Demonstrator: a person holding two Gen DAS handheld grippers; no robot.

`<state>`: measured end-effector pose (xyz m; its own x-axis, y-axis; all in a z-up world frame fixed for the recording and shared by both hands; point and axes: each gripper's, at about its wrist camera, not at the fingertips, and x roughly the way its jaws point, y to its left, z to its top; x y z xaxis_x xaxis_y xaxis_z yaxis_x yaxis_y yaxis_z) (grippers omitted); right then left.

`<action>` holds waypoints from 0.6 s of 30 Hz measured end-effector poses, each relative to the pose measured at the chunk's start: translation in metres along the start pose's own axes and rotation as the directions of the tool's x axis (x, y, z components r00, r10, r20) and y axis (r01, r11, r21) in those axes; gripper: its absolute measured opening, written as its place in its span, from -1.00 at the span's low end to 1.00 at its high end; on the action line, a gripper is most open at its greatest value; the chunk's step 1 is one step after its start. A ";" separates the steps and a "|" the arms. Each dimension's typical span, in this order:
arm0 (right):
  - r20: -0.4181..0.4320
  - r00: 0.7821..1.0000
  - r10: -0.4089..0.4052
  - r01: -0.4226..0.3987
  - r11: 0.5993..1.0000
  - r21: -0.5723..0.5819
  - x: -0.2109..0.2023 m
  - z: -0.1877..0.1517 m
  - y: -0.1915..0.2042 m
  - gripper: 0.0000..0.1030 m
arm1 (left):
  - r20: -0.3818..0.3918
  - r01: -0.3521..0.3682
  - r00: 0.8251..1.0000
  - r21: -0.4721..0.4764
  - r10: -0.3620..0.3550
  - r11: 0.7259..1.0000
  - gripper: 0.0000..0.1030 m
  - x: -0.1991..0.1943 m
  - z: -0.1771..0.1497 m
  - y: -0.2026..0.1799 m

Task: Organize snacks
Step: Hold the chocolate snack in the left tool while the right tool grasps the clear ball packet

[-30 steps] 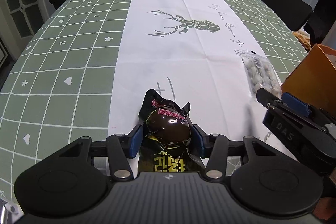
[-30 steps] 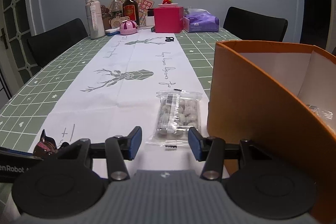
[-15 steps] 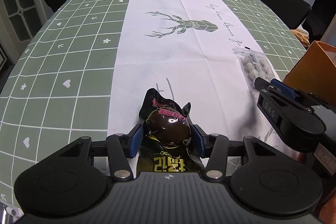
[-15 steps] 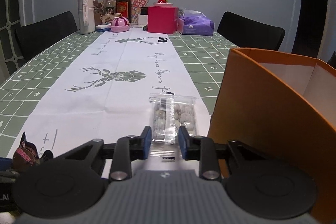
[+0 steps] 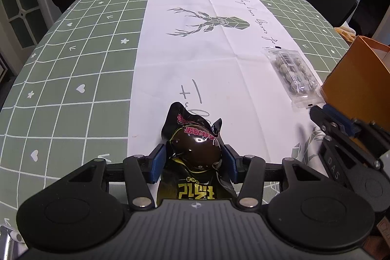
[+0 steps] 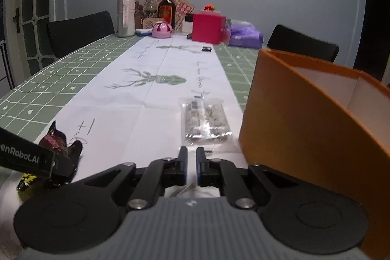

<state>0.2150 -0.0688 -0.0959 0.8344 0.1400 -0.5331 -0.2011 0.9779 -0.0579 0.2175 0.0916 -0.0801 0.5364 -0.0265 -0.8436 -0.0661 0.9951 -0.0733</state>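
Closing right in, the right tongs (image 6: 192, 163) have gone from wide apart a second ago to nearly pressed together now, with only a thin slit between the blue pads. They sit at the near edge of the clear snack pack (image 6: 206, 120), and the pack's transparent seal seems to run in between the pads, though the grip itself is hard to make out. From the left wrist view the right tongs (image 5: 323, 113) show side-on right at the near end of that clear snack pack (image 5: 291, 76), just beside the orange box (image 5: 353, 89).

Over on the left, no change: the left tongs (image 5: 193, 160) still pinch the dark snack packet (image 5: 193, 150), pads tight on both sides of its glossy bulge, its crimped top poking forward over the white runner (image 5: 195, 45). The right wrist view catches that dark snack packet (image 6: 61, 145) at far left, behind the left tool's arm.

The clear pack lies flat on the runner, hard against the orange box (image 6: 304, 113), which stands open-topped on the tabletop (image 5: 73, 60). The pack has not lifted; its place on the runner matches a second ago.
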 end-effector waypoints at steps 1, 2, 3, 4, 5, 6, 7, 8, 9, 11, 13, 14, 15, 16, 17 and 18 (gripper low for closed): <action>0.009 1.000 0.006 -0.006 1.000 0.002 0.002 0.003 0.000 -0.21 | 0.000 0.001 1.000 -0.001 -0.001 1.000 0.11 0.000 0.000 0.000; 0.017 1.000 0.003 -0.003 1.000 -0.008 0.005 0.005 0.002 -0.16 | -0.001 0.002 1.000 -0.002 -0.002 1.000 0.11 0.000 0.000 0.000; 0.020 1.000 -0.005 0.006 0.999 -0.032 0.009 0.008 0.005 -0.09 | -0.001 0.004 1.000 -0.004 -0.004 1.000 0.11 0.000 0.001 0.001; 0.020 1.000 -0.017 0.018 0.998 -0.060 0.014 0.010 0.008 -0.03 | 0.000 0.007 1.000 -0.007 -0.007 1.000 0.11 0.000 0.001 0.002; 0.021 0.999 -0.032 0.034 0.996 -0.087 0.019 0.013 0.012 -0.03 | 0.002 0.009 1.000 -0.011 -0.009 1.000 0.11 0.001 0.002 0.003; 0.021 0.998 -0.051 0.053 0.993 -0.107 0.023 0.015 0.015 -0.03 | 0.004 0.011 1.000 -0.017 -0.011 1.000 0.11 0.002 0.004 0.005; 0.022 0.997 -0.072 0.074 0.990 -0.118 0.028 0.017 0.017 -0.03 | 0.006 0.013 1.000 -0.026 -0.012 1.000 0.11 0.003 0.005 0.007; 0.019 0.996 -0.087 0.089 0.988 -0.123 0.032 0.019 0.017 -0.03 | 0.008 0.012 1.000 -0.033 -0.012 0.999 0.11 0.004 0.006 0.009; 0.011 0.995 -0.104 0.104 0.986 -0.127 0.038 0.020 0.017 -0.03 | 0.011 0.012 1.000 -0.035 -0.012 0.999 0.11 0.005 0.007 0.010; -0.016 0.992 -0.127 0.124 0.983 -0.132 0.047 0.021 0.016 -0.03 | 0.014 0.011 1.000 -0.034 -0.010 0.999 0.11 0.006 0.009 0.010; -0.033 0.992 -0.121 0.115 0.985 -0.128 0.053 0.021 0.015 -0.04 | 0.018 0.006 1.000 -0.024 -0.006 1.000 0.11 0.007 0.010 0.008; -0.036 0.992 -0.120 0.114 0.985 -0.129 0.055 0.021 0.015 -0.03 | 0.020 0.005 1.000 -0.020 -0.005 1.000 0.11 0.008 0.011 0.007; -0.039 0.992 -0.119 0.113 0.985 -0.130 0.057 0.021 0.015 -0.02 | 0.022 0.005 1.000 -0.017 -0.005 1.000 0.11 0.008 0.011 0.006; -0.043 0.992 -0.120 0.113 0.985 -0.131 0.059 0.021 0.016 0.02 | 0.024 0.005 1.000 -0.014 -0.005 1.000 0.11 0.009 0.011 0.006; -0.048 0.991 -0.126 0.119 0.984 -0.135 0.061 0.021 0.017 0.04 | 0.025 0.007 1.000 -0.013 -0.006 1.000 0.11 0.009 0.011 0.005; -0.051 0.990 -0.133 0.126 0.984 -0.128 0.062 0.021 0.016 0.02 | 0.025 0.008 1.000 -0.014 -0.007 1.000 0.11 0.009 0.011 0.006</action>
<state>0.2744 -0.0410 -0.1118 0.8264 0.0002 -0.5631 -0.1585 0.9596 -0.2324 0.2316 0.0981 -0.0825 0.5575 -0.0313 -0.8296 -0.0739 0.9935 -0.0871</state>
